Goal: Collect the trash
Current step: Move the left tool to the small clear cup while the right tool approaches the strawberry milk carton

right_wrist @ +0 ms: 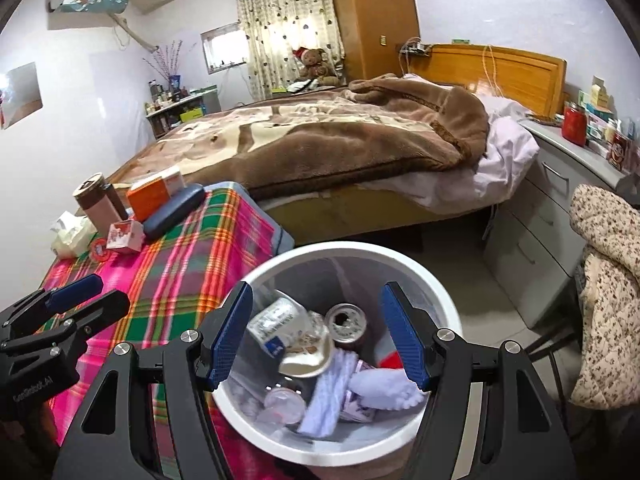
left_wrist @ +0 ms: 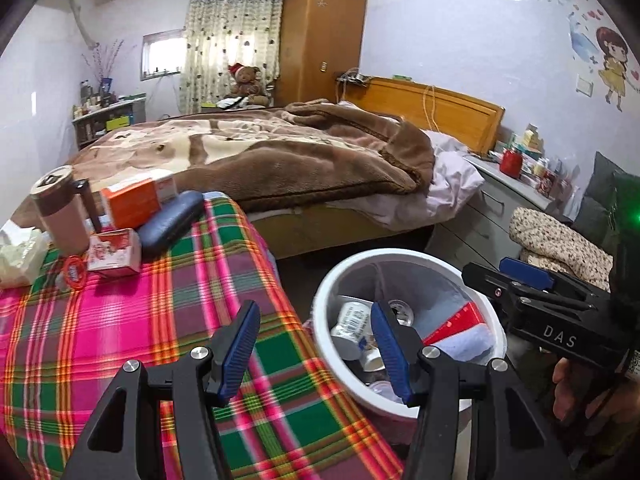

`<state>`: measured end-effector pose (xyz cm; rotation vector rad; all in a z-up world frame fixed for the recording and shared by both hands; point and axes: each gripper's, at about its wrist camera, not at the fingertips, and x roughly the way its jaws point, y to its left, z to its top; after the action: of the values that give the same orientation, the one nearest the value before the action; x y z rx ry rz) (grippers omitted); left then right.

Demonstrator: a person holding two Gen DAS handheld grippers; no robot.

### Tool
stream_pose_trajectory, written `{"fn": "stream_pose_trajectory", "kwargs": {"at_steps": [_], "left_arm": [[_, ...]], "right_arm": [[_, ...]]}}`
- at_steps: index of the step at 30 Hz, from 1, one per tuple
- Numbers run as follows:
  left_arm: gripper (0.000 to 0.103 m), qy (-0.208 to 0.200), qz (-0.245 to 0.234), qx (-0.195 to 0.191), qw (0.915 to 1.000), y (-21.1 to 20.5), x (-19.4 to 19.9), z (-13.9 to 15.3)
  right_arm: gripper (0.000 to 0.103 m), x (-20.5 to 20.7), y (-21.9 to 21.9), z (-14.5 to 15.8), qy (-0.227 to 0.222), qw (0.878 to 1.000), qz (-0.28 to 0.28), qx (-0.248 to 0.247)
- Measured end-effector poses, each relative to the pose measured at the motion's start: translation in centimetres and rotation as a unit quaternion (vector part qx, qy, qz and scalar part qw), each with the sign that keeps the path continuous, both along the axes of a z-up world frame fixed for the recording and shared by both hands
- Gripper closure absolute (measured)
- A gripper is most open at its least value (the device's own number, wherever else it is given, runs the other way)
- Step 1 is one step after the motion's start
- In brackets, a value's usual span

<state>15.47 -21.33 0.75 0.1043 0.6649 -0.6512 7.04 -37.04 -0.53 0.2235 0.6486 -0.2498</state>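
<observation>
A white trash bin [right_wrist: 280,446] stands on the floor beside a table with a plaid cloth [left_wrist: 120,340]; it also shows in the left wrist view [left_wrist: 404,258]. Inside lie a white cup [right_wrist: 276,320], a drink can [right_wrist: 346,320], a paper bowl [right_wrist: 308,356] and pale purple tissue [right_wrist: 376,390]. My right gripper [right_wrist: 316,334] is open and empty above the bin. My left gripper [left_wrist: 314,346] is open and empty over the table's edge next to the bin. On the table's far end stand a small red-and-white carton [left_wrist: 114,252] and crumpled tissue [left_wrist: 18,252].
Also on the table are a brown tumbler [left_wrist: 60,208], an orange box [left_wrist: 136,196], a dark glasses case [left_wrist: 172,218] and a red ring [left_wrist: 74,270]. A bed with a brown blanket [left_wrist: 280,152] lies behind. A grey drawer unit [right_wrist: 560,208] and a quilted chair [right_wrist: 608,292] stand to the right.
</observation>
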Motion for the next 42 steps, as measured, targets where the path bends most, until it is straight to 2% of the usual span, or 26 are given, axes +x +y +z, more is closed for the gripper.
{"fn": "stream_pose_trajectory", "kwargs": {"at_steps": [7, 15, 26, 36, 40, 42], "left_arm": [[0.046, -0.006, 0.048, -0.003, 0.9988, 4.4, 1.7, 0.1], [0.046, -0.007, 0.111, -0.005, 0.9938, 10.4, 4.6, 0.0], [0.046, 0.005, 0.197, 0.004, 0.9804, 18.2, 10.1, -0.9], [0.044, 0.019, 0.213, 0.016, 0.9768, 20.8, 15.4, -2.9], [0.042, 0.048, 0.208, 0.008, 0.9769, 21.2, 18.0, -4.3], [0.042, 0.051, 0.204, 0.010, 0.9776, 21.1, 19.1, -4.7]], "right_arm": [[0.035, 1.5, 2.7, 0.2, -0.020, 0.999, 0.028, -0.012], [0.035, 4.2, 5.7, -0.1, -0.020, 0.997, 0.068, -0.022], [0.035, 9.8, 9.7, -0.4, -0.010, 0.988, 0.151, -0.018], [0.035, 15.2, 13.1, -0.9, 0.001, 0.977, 0.214, -0.023], [0.035, 17.5, 13.9, -1.4, 0.013, 0.974, 0.225, -0.016], [0.035, 18.2, 13.8, -1.5, 0.014, 0.973, 0.229, -0.006]]}}
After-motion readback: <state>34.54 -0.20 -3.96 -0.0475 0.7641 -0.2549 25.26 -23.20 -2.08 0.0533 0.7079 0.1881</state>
